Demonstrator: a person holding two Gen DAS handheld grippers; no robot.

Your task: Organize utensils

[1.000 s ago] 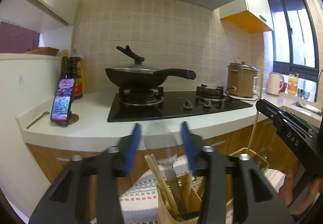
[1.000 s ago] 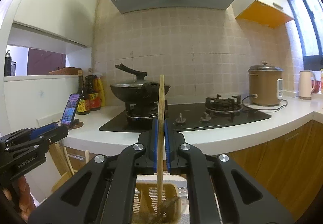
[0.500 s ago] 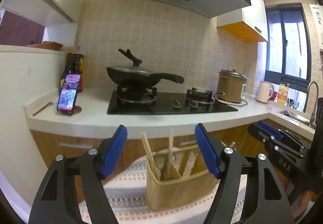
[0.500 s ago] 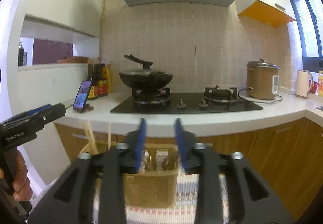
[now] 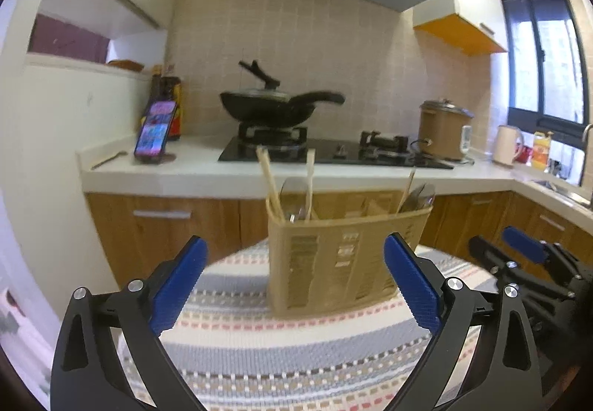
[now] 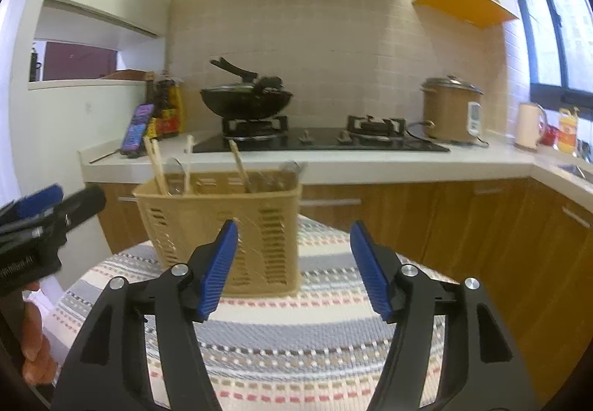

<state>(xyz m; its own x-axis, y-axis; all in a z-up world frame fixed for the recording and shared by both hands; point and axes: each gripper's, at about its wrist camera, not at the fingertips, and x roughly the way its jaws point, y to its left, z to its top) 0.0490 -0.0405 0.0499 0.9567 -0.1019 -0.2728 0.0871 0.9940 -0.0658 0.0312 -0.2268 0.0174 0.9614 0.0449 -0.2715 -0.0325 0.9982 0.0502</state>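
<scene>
Left gripper (image 5: 294, 281) and right gripper (image 6: 294, 270) both wide, empty. Basket (image 6: 222, 225) holds chopsticks (image 5: 270, 185), spoons. Advice: check each utensil sits upright.

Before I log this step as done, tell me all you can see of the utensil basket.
The utensil basket is tan, looks plastic, rectangular, with slotted walls. It stands upright on the striped cloth, touched by neither open gripper. Wooden chopsticks and shiny metal utensils stick up from it, leaning. Inner dividers cannot be made out.
</scene>
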